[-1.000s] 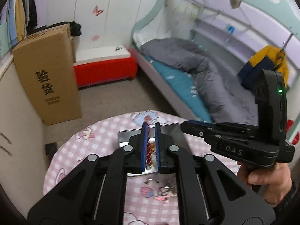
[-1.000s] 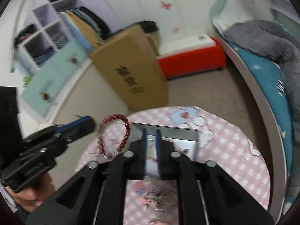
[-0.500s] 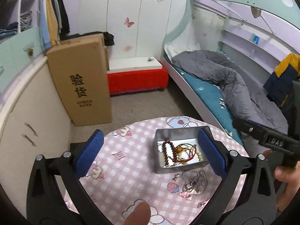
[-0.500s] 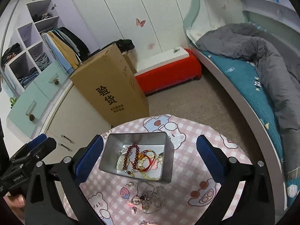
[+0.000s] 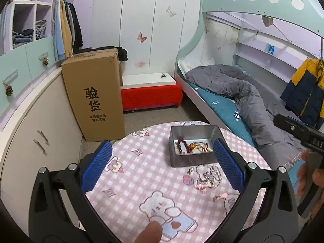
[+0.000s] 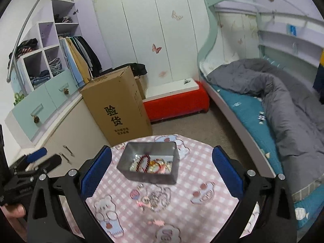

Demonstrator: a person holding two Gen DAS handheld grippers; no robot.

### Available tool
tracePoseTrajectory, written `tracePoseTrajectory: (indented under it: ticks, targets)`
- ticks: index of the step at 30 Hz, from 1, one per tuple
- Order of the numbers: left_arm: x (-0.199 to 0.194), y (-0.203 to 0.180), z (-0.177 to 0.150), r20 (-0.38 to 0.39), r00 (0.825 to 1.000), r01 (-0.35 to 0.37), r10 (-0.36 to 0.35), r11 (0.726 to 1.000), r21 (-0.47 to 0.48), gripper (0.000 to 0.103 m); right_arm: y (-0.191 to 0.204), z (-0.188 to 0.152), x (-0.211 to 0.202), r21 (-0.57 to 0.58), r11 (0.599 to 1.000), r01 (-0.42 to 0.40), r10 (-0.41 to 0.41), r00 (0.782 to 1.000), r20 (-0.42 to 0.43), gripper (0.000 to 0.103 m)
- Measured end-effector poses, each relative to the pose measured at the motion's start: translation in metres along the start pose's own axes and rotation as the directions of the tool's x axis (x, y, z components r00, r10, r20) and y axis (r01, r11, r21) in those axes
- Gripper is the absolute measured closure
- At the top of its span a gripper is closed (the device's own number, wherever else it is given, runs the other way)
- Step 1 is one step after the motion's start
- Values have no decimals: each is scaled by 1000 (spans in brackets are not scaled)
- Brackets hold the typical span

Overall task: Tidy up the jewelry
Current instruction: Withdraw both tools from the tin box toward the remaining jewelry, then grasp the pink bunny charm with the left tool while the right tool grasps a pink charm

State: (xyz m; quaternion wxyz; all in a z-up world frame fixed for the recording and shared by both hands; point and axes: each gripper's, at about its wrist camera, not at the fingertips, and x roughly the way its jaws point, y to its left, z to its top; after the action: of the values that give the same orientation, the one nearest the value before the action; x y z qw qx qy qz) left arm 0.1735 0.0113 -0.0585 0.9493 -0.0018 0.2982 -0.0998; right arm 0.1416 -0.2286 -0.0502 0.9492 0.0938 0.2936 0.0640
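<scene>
The tall cardboard box [image 5: 95, 97] beside the cabinet carries two large black characters, 验货, with smaller lines beneath that I can't make out. On the body of the other tongs, at the right edge of my left view, I read the letters "DAS".

My left tongs [image 5: 160, 164] stand wide with nothing between the blue pads, and my right tongs [image 6: 162, 168] are just as wide and empty. Both hang above the near side of the round worktop [image 5: 129, 174], which wears a pink checked cloth printed with cartoon bears.

The metal tin [image 5: 194, 147] sits toward the far side of the worktop, well in from the rim, with a dark red bead bracelet [image 5: 181, 145] and a tangle of gold and pale pieces lying inside it. Just in front of the tin, a silver chain heap [image 5: 208, 175] lies loose on the cloth, and a small pink piece [image 5: 219, 196] lies nearer me. The cloth to the left of the tin is open.

Past the far rim there is carpet, a red bench [image 5: 150, 96], and a bed [image 5: 243, 93] with a grey quilt close along the right.
</scene>
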Motion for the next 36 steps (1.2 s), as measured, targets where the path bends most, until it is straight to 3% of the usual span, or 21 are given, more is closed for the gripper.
tracePoseTrajectory:
  ticks: [4,8,13,18,24,28,33,36]
  targets:
    - [-8,-2,-24,-8,1000,-3,3,1000,9,6,-4,-37,-5,-27,999,43,-44,998,-37,7]
    - [-5,-1,-52,-50,998,38,-39,999,-13,6,-5,-77,2,-61,997,53,-59,992,-109,7]
    - [3,1,-84,-105,992,73,-76,997,-35,6,-3,-124,22,-139,990,9,-39,976,-216,7]
    - [20,-3,-107,-174,982,70,-73,997,-21,6,-2,-146,49,-188,982,-24,-32,957,-289,8]
    - [30,-7,-114,-206,976,67,-66,998,-2,6,1,-152,72,-222,972,-79,4,947,-321,23]
    - [39,-9,-116,-228,971,71,-66,997,16,6,4,-155,91,-258,961,-100,2,935,-354,44]
    - [53,-15,-119,-253,965,82,-72,996,32,6,12,-152,101,-292,945,-146,35,935,-354,49]
    - [63,-20,-118,-262,961,97,-83,994,43,6,16,-151,107,-305,937,-171,53,932,-359,58]
